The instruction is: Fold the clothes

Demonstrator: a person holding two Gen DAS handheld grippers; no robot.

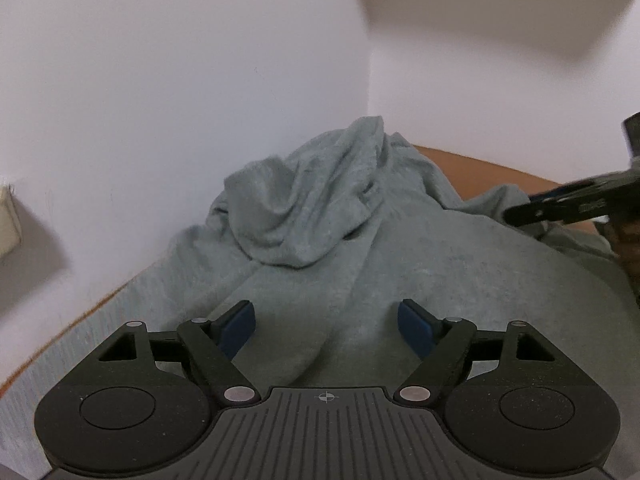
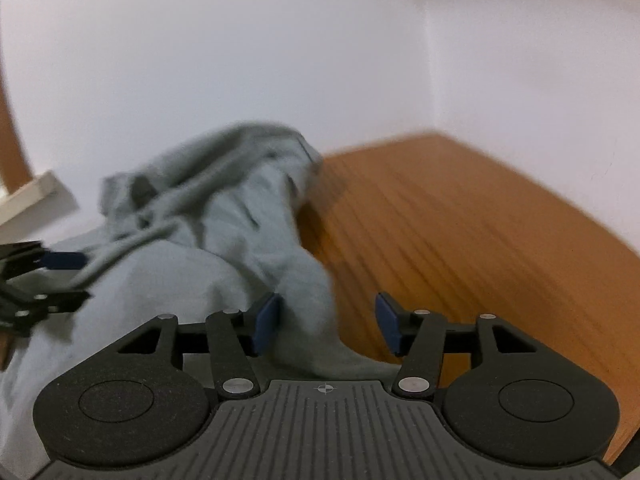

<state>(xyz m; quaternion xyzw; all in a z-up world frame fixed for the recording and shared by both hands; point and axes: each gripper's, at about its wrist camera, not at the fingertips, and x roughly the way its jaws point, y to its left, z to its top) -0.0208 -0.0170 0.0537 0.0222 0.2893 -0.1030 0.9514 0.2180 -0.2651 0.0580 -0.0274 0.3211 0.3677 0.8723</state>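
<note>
No readable text, label or number; only crosshair marks on tongs' bodies.

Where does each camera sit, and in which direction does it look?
Left wrist: sits on the left gripper, looks forward and down over the grey garment toward the white wall; its own open fingers show.
Right wrist: sits on the right gripper, looks over the garment's edge and the wooden table; its own open fingers straddle a fold.
Shared: the garment, the table, the wall, and each view catches the other gripper at its edge.
</note>
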